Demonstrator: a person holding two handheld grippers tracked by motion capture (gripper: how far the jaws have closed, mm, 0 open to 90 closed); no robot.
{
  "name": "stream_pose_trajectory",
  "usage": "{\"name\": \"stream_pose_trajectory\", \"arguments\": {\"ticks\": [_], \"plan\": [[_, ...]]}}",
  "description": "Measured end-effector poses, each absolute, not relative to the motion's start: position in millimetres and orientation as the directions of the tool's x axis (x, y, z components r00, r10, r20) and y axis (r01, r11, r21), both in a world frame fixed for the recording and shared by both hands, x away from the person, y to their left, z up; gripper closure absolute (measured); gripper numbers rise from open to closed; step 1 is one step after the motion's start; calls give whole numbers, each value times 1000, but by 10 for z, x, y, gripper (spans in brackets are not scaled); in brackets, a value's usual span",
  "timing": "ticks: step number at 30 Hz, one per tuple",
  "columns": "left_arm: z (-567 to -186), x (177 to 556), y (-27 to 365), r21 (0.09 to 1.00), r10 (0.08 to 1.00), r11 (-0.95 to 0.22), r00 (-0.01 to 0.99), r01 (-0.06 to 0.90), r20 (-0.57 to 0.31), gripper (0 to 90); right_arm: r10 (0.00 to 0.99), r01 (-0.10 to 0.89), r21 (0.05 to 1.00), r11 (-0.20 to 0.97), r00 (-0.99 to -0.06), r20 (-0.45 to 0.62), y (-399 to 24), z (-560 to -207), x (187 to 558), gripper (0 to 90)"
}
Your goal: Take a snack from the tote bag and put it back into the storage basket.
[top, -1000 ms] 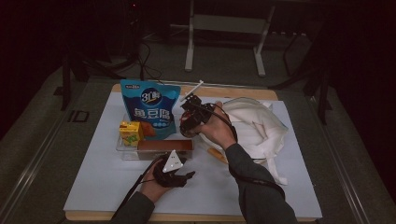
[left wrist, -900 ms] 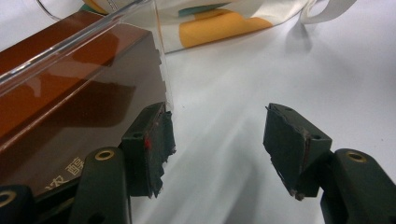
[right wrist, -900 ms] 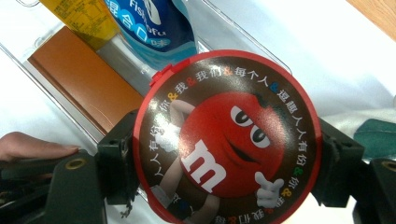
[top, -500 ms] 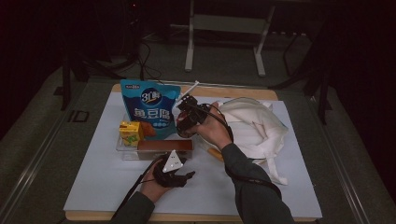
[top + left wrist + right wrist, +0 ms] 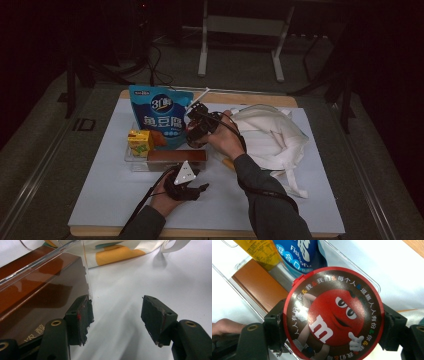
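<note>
Right gripper (image 5: 332, 322) is clenched on a round M&M's tub (image 5: 333, 315): both jaws press its rim on opposite sides, red lid w/ cartoon face turned toward the gripper cam. In the high view the right gripper (image 5: 196, 134) sits above the far end of the clear tray (image 5: 131, 161), tub (image 5: 196, 139) hanging at its tip, just beside the blue snack pouch (image 5: 161, 120).

Beyond the tub, per right gripper view:
- brown box (image 5: 258, 285) lies flat in the clear tray (image 5: 352, 263), up-left of the jaws.
- yellow juice carton (image 5: 257, 251) stands farther up-left, next to the blue snack pouch (image 5: 297, 251).
- a hand (image 5: 225, 326) shows at the left edge, near the left jaw.

Left gripper (image 5: 116, 315) is released: jaws stand well apart, nothing btwn them but bare white table cover (image 5: 125, 282). Its left pad (image 5: 81, 315) sits just at the corner of the clear tray (image 5: 50, 260), w/ the brown box (image 5: 37, 297) behind the tray wall; contact cannot be told. Ahead of the jaws lies a white cloth bag (image 5: 117, 250) w/ yellow print. In the high view the left gripper (image 5: 184, 186) rests low on the table cover (image 5: 100, 200), near side of the tray, grey plate on top; cloth bag (image 5: 270, 135) lies to the right of both grippers.
</note>
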State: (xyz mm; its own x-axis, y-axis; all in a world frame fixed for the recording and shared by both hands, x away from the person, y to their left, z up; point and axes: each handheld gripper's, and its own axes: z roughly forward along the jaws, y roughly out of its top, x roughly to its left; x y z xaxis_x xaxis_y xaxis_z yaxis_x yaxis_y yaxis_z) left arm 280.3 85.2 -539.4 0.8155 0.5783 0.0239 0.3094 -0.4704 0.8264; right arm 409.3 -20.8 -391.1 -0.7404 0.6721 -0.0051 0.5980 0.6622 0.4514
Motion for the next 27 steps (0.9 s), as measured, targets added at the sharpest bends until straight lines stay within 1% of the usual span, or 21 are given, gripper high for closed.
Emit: {"name": "stream_pose_trajectory", "arguments": {"ticks": [27], "plan": [[-5394, 2803, 851, 827, 579, -472, 815, 307, 28, 402, 683, 610, 466, 641, -730, 16, -161, -4025, 4142, 257]]}}
